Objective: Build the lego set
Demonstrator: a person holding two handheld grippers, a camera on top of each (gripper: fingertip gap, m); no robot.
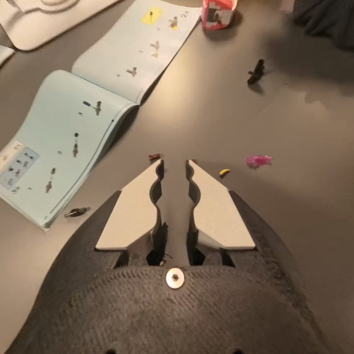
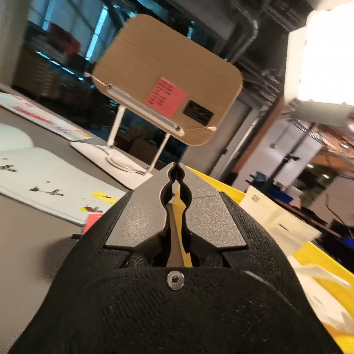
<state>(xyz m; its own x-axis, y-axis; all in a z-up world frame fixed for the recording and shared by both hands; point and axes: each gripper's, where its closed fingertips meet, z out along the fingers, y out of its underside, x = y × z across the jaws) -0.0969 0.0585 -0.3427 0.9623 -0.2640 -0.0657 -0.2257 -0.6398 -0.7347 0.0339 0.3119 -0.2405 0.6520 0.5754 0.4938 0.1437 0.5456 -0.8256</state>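
Left gripper [image 1: 174,161] sits low over the grey-brown table [image 1: 201,115], jaws narrowly parted with only bare table between the pads; nothing is held. Two small reddish-brown pieces flank its tips: one [image 1: 154,156] just beyond and outside the left fingertip, long axis roughly across the line of the fingers; the other [image 1: 193,160] barely shows behind the right fingertip, mostly hidden. Neither lies in the gap. Whether the tips touch either piece cannot be told.

To the right of the gripper, apart from it: a small yellow curved piece [image 1: 224,171], then a pink translucent piece [image 1: 258,161] farther out. A dark brown branched piece [image 1: 255,73] lies well ahead and to the right. An open instruction booklet [image 1: 76,138] lies to the left, with a small dark grey part [image 1: 77,211] at its near corner. A red-pink carton [image 1: 218,15] stands at the far edge, open at the top; contents not visible.

Right gripper [image 2: 175,165] is raised off the table, pointing toward a wooden board on a white stand [image 2: 164,76]; its fingertips meet with nothing between them. The left gripper is clearly nearer the small pieces. Below and to the right of the right gripper sits a yellow bin [image 2: 226,187] holding pale paper packets or booklets [image 2: 275,220].
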